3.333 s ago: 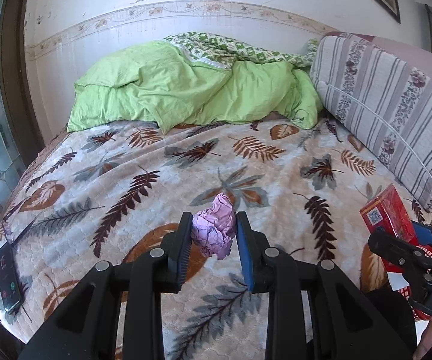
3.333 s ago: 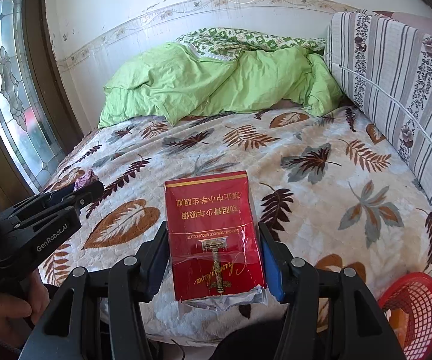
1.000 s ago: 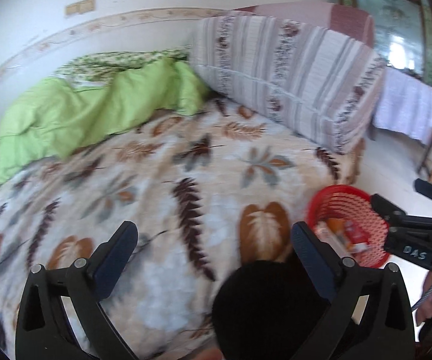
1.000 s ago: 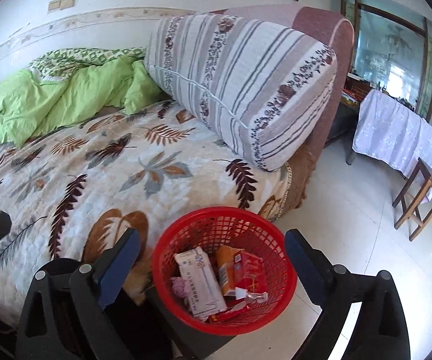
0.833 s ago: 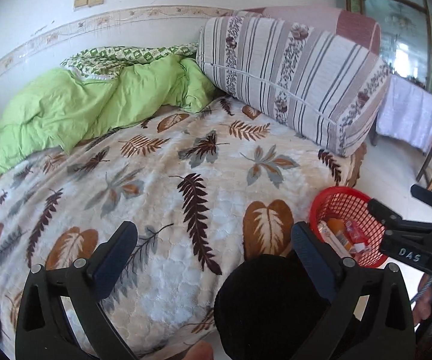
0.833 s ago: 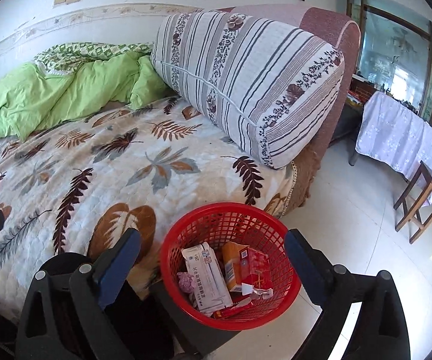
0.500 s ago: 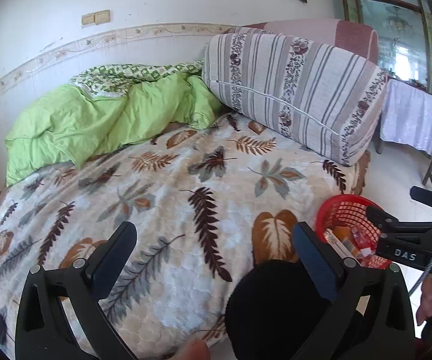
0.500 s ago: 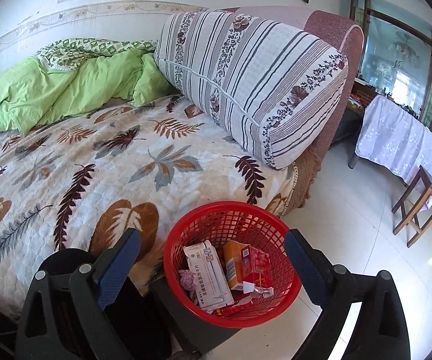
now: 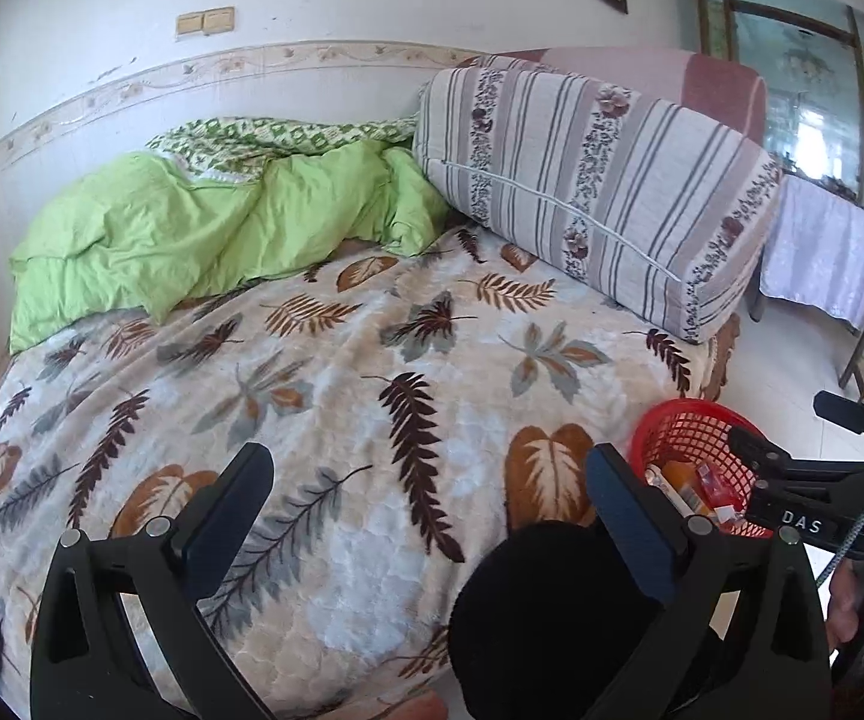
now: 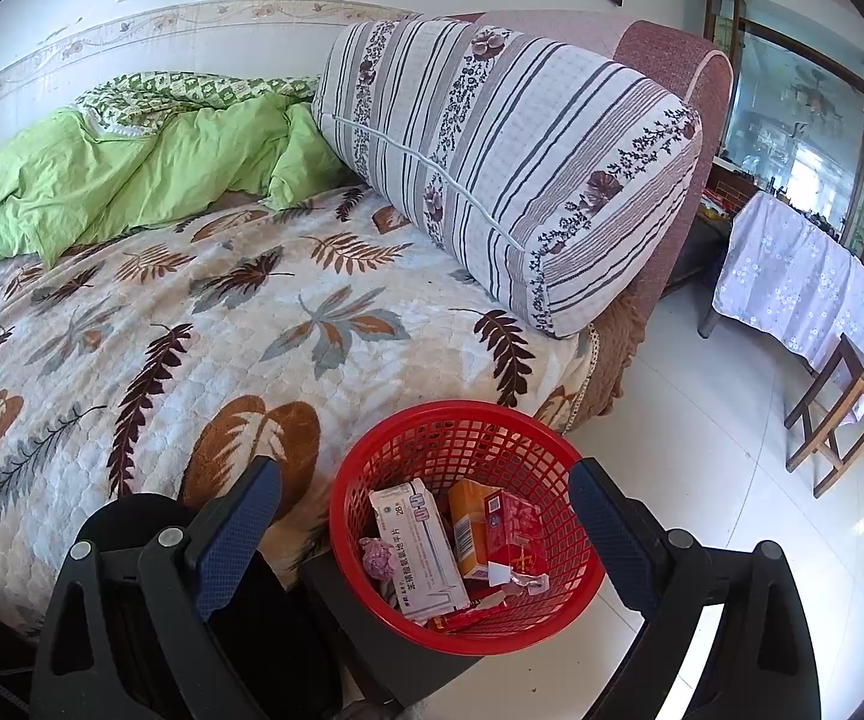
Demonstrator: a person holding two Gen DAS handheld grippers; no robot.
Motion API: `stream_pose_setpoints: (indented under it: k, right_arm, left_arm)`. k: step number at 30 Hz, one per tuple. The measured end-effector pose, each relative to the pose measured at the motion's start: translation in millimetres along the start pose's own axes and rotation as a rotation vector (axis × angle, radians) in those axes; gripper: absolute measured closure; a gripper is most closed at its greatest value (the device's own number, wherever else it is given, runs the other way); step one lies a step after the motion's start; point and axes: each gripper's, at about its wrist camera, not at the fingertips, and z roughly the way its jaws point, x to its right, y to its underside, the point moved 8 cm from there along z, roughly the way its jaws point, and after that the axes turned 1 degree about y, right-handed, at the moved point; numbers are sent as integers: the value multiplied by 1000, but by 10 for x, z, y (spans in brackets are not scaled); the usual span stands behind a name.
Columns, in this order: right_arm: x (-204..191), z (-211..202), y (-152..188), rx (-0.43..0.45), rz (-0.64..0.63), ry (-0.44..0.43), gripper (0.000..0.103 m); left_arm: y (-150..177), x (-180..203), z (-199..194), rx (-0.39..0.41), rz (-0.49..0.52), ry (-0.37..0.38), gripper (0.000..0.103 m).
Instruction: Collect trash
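Tongs gape empty above basket rim.

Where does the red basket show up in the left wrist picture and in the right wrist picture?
Left wrist: the red basket sits at the lower right, partly hidden behind the right gripper.
Right wrist: the basket is at bottom centre, on the floor beside the bed.
Shared landmark: the striped cushion on the bed.
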Motion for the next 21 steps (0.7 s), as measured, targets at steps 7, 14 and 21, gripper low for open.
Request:
stream_pose_setpoints:
  k: [7, 14, 21]
  right_arm:
    - [-8, 28, 12, -7, 1, 0, 6]
    - [2, 44, 20, -9, 4, 3, 6]
    - [-11, 51, 28, -11, -1, 1, 6]
  left_arm:
    - [-7, -29, -28, 13, 28, -58, 0]
    - [-16, -35, -114, 56, 101, -172, 0]
    - [8, -35, -87, 31, 95, -139, 0]
